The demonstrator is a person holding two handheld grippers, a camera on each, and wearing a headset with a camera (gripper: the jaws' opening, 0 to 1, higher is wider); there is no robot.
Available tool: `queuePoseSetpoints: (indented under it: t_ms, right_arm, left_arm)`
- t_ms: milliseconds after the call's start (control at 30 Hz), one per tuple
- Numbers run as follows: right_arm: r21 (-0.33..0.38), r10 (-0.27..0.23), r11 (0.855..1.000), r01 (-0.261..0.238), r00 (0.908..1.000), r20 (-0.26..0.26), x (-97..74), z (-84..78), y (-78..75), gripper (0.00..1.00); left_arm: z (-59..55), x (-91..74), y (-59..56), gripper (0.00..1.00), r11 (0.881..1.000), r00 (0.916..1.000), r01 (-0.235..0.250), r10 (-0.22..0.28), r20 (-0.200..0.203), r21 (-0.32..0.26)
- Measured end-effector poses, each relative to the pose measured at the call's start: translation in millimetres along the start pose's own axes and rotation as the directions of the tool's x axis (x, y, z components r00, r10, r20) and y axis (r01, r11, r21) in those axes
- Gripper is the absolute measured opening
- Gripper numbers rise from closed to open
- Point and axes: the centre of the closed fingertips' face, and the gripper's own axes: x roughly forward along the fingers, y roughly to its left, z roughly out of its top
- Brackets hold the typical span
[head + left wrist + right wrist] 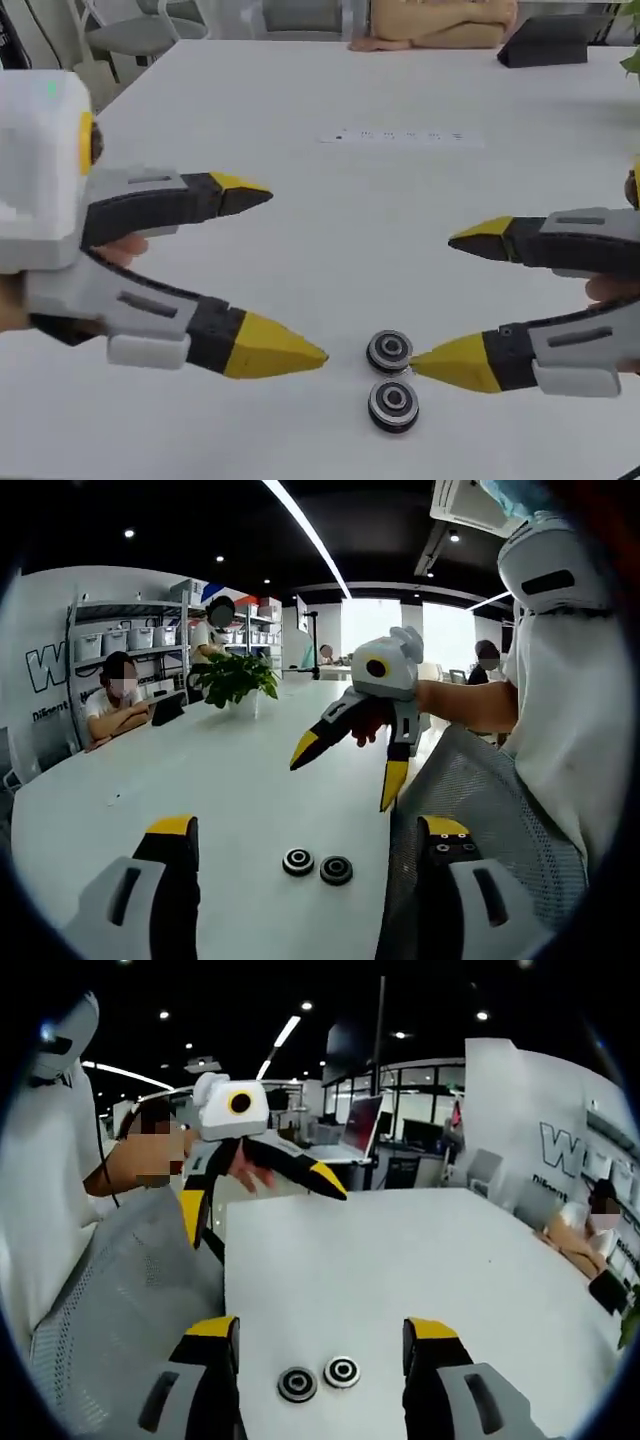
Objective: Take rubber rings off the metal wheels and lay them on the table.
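Lost the rear of the white-and-black, yellow-tipped left claw (298, 274) to the head view's left edge, and the rear of the matching right claw (431, 300) to its right edge. Could not separate rubber from metal on the farther dark round wheel (389, 350) or the nearer dark round wheel (393, 402): too small, too blurred. Could not judge contact between the right claw's lower tip and the farther wheel. Could not read the tiny marks on a flat white strip (400, 137) far across the white tabletop (250, 120).

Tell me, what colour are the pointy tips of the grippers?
Yellow fingertips, clearest in the head view.
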Motion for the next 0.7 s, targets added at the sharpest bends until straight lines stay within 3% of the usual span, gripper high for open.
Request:
queuePoseSetpoints:
  t_ms: [133,233,467,567,700]
  right_arm:
    - [0.015,-0.01,1.0,0.01,0.9998,0.017,9.7,1.2,-9.9,0.61]
    - [0.024,-0.007,1.0,0.006,0.9997,0.026,14.0,-2.8,-12.5,0.56]
    - [0.088,0.003,0.996,-0.004,0.9999,0.014,19.6,-30.1,-13.2,0.51]
    - [0.105,0.021,0.994,-0.021,0.9998,0.001,22.9,-40.4,-10.1,0.48]
    - [0.146,0.056,0.988,-0.052,0.9982,-0.022,27.7,-55.3,-3.2,0.46]
  left_arm:
    - [7.4,17.0,6.8,0.86,1.0,0.9994,0.014,-0.015,0.031,0.015]
    - [6.0,28.6,12.0,0.83,0.999,0.9989,0.015,-0.016,0.043,0.028]
    - [-3.3,47.6,16.0,0.77,0.999,0.9979,0.022,-0.023,0.06,0.024]
    - [-5.7,57.2,15.5,0.71,1.0,0.9951,0.024,-0.025,0.096,0.016]
    - [-25.6,67.7,13.8,0.6,0.998,0.9965,-0.012,0.007,0.084,0.057]
